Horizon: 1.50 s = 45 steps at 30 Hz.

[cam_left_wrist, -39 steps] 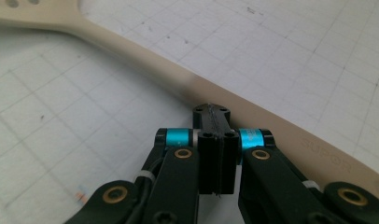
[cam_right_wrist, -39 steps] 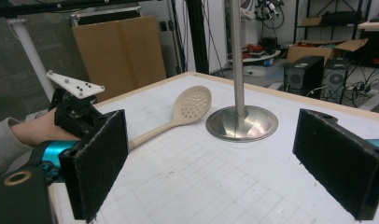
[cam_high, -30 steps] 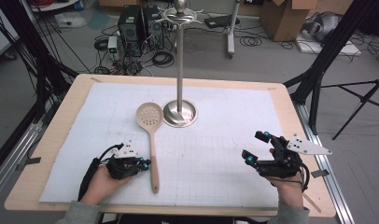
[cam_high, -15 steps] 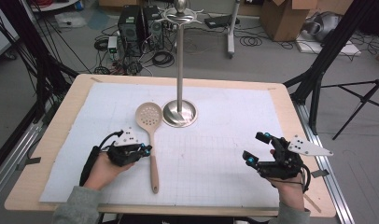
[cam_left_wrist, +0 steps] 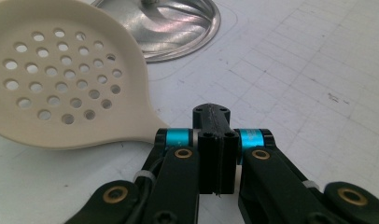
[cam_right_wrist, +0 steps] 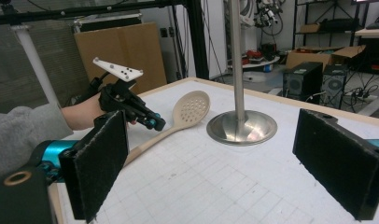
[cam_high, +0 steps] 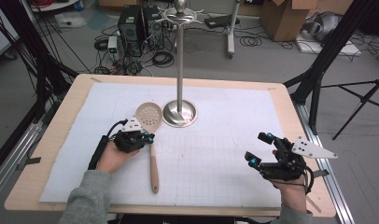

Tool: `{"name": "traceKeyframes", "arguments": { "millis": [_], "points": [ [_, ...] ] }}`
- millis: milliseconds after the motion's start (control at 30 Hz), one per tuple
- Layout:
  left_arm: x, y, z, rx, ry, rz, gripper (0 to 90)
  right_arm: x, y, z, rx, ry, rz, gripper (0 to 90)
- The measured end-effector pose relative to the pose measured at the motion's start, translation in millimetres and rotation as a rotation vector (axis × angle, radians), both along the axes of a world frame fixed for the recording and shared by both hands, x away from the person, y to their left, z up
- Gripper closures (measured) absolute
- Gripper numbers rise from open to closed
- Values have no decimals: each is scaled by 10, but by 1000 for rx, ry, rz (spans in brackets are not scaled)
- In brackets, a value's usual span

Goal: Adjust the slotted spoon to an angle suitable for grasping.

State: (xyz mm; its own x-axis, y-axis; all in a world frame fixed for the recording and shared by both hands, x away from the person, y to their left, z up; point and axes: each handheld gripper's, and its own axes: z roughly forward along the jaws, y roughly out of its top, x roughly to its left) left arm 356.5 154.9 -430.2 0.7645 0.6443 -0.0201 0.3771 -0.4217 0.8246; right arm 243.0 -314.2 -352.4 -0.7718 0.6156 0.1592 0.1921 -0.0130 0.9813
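Slotted spoon (cam_high: 151,135) flat on the mat, left claw (cam_high: 149,138) closed and empty, tips just beside its neck

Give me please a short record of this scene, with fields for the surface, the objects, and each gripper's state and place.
surface: white grid mat on a wooden table
spoon: cream slotted spoon, lying flat, bowl toward the stand
stand: metal stand, upright, round base beside the spoon's bowl
left gripper: left gripper, jaws shut, empty, tips at the spoon's neck
right gripper: right gripper, jaws open, empty, far from the spoon
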Motion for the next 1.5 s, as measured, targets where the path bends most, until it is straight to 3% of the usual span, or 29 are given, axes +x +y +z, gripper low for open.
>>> {"name": "traceKeyframes", "arguments": {
  "millis": [200,267,333,433,633,733,867,1367,1500],
  "points": [
    [50,-37,-21,2,5,10,896,-15,-12,2,-1,-3,-3,96],
    [56,-101,-3,-1,-11,-2,896,-31,-16,5,2,-2,-5,96],
    [62,-130,-1,10,-15,-2,895,-36,-18,7,2,-1,-3,96],
    [116,-211,-22,65,-9,5,896,-56,-35,8,4,2,-7,96],
    [176,-258,-35,68,3,35,896,-89,-61,4,13,-1,-17,96],
    [237,-275,-86,119,28,63,896,-101,-47,4,7,-3,-7,96],
    [253,-276,-113,126,31,62,896,-133,-59,18,8,-12,-13,96],
    [168,-217,-86,204,5,95,897,-129,-54,5,6,-9,-10,96],
    [116,-127,-107,172,3,103,897,-125,-41,-1,1,-2,-10,96]
  ]
}}
